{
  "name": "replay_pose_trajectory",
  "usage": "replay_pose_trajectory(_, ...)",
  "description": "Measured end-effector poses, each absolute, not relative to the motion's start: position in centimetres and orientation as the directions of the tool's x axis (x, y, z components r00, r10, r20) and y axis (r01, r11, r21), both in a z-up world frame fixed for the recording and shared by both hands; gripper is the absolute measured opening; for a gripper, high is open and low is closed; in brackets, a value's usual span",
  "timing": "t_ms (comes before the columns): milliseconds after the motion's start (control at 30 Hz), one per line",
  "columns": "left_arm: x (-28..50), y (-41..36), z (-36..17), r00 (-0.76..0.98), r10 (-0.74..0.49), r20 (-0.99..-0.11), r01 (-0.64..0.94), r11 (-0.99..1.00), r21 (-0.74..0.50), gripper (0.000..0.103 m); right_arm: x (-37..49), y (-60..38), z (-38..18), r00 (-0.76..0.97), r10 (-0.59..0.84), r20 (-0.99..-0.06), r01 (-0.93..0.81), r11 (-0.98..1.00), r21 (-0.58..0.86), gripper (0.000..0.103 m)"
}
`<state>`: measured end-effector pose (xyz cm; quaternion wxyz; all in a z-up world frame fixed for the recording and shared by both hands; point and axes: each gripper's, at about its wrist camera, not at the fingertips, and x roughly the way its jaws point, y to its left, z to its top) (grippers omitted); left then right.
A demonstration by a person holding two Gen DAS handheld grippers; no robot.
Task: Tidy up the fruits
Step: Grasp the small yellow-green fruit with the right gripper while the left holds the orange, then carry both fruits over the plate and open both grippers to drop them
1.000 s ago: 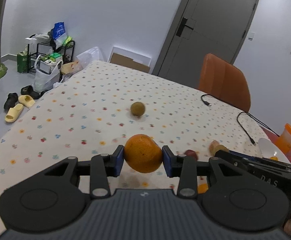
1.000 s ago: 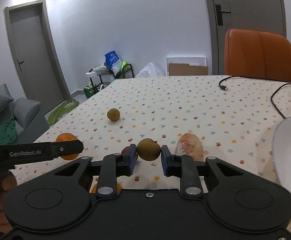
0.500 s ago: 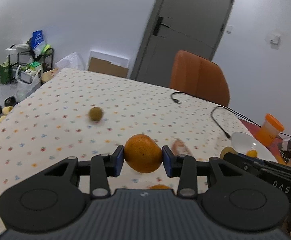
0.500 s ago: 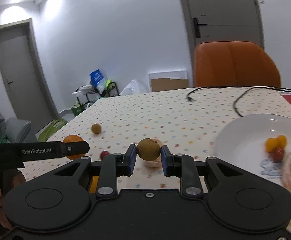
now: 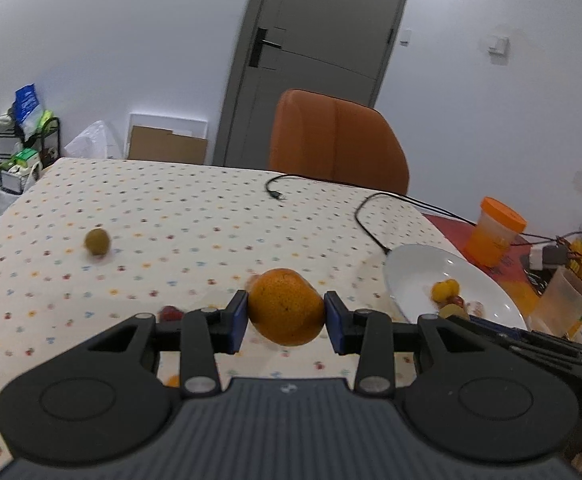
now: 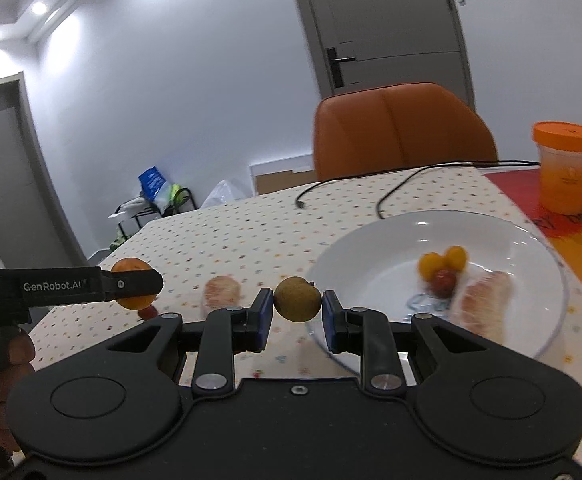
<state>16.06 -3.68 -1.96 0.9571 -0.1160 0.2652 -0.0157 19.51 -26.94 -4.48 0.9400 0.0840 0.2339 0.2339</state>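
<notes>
From my remote rig: a dotted tablecloth-covered table (image 5: 195,216) carries a white plate (image 6: 375,256) at right, a brown fruit (image 5: 97,241) far left, black cables (image 5: 365,220) beyond.

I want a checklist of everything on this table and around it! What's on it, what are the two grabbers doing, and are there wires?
Surface: table under a dotted cloth.
Job's things: white plate holds small yellow and red fruits and a peeled segment; a brown fruit, another segment and a small red fruit lie on the cloth.
Clutter: orange-lidded cup.
Grippers: left gripper clamps an orange; right gripper clamps a brown round fruit.
Cables: two black cables on the cloth.
Surroundings: orange chair, grey door.
</notes>
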Motion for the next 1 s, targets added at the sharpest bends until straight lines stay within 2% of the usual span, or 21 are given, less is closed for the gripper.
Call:
replay_pose_trajectory(300,16.8,-7.4,-1.6,0.852,-0.116,-0.510,0.024,0.983,-0.184,0.039,19.2,-30.4,-5.4,0.797,0.451,-0.402,-0.353,0.887,0.296,0.025)
replay_pose_trajectory(433,17.2,-9.0,-1.5,0.848,-0.131,-0.514,0.051,0.985,-0.166,0.039,18.8,-31.6,-5.7,0.808,0.433,-0.400,-0.332,0.895,0.297,0.030)
replay_pose_trajectory(1000,19.0,-14.0,-1.4,0.834,-0.163,-0.527,0.133,0.987,-0.094,0.039,17.9,-37.0,-6.3,0.849,0.382,-0.366,-0.250,0.899,0.359,0.036)
